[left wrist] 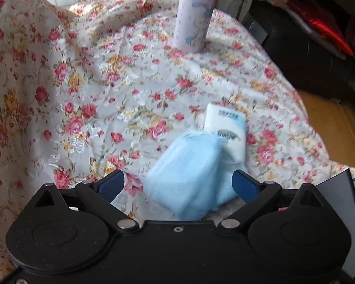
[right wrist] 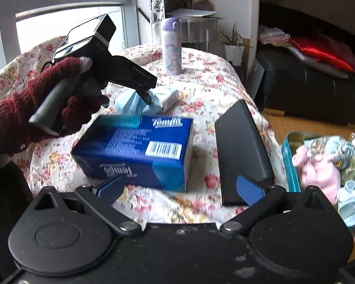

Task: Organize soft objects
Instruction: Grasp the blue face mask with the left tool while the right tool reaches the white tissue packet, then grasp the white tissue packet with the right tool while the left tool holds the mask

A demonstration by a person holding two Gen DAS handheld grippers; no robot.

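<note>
Low in the frame, your left gripper is spread around the pale blue cloth; centre it, then squeeze gently, while your right gripper waits spread.

On the counter, the tissue box lies in front, the folded cloth behind it against a small packet, the bottle at the back, the tin of soft things to the right.

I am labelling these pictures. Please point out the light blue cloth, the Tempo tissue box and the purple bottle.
light blue cloth (left wrist: 187, 179): left wrist view, front face.
Tempo tissue box (right wrist: 139, 149): right wrist view, top face.
purple bottle (left wrist: 194, 21): left wrist view, body.
</note>
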